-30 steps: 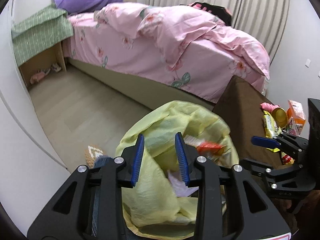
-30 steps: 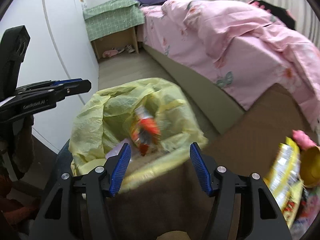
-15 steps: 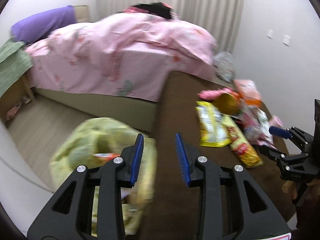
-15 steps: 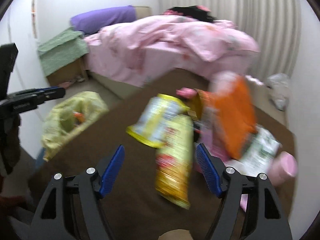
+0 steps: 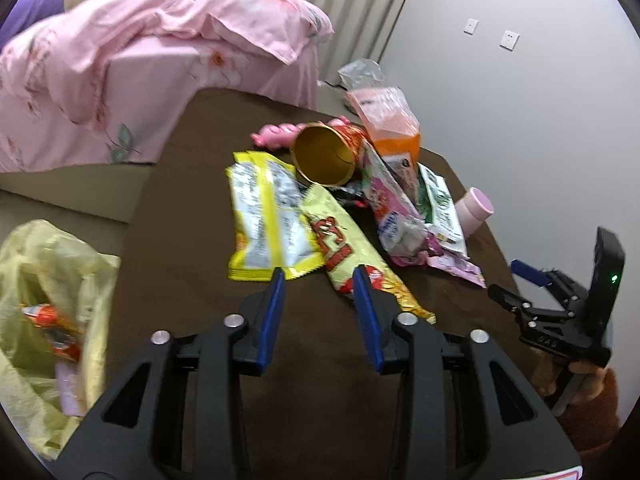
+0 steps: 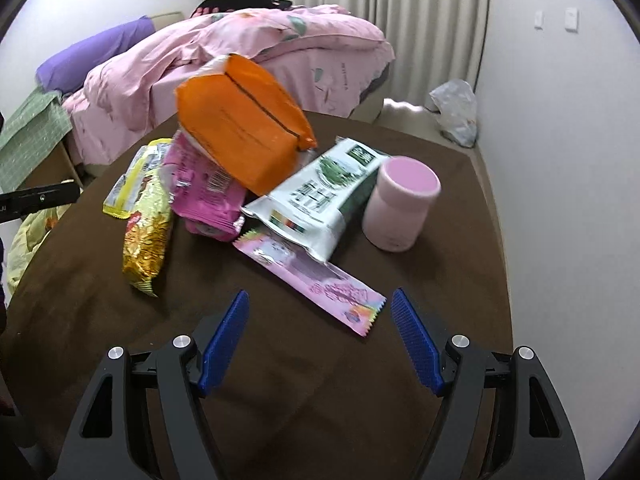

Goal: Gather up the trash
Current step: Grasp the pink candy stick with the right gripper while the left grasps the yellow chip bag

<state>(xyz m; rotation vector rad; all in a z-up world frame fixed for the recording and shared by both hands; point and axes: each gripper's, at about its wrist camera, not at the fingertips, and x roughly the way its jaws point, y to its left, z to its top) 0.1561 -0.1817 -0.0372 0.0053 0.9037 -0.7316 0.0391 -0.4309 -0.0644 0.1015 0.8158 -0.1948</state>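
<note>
A heap of wrappers lies on the brown table [image 5: 192,240]: a yellow packet [image 5: 268,224], a gold and red packet [image 5: 356,256], a gold cup on its side [image 5: 324,156], an orange bag [image 6: 240,128], a green and white packet [image 6: 316,196] and a pink wrapper [image 6: 316,280]. The yellow trash bag [image 5: 44,308] hangs open at the table's left edge with an orange wrapper inside. My left gripper [image 5: 320,280] is open and empty, just short of the yellow and gold packets. My right gripper [image 6: 320,300] is open and empty, straddling the near end of the pink wrapper.
A pink lidded jar [image 6: 400,204] stands on the table right of the heap. A bed with pink bedding [image 5: 140,60] lies behind the table. A crumpled plastic bag [image 6: 456,112] sits on the floor by the white wall.
Both grippers swung from the yellow trash bag to the right, over the table and the heap of wrappers. An orange wrapper dropped into the bag. Both jaws stayed open.
</note>
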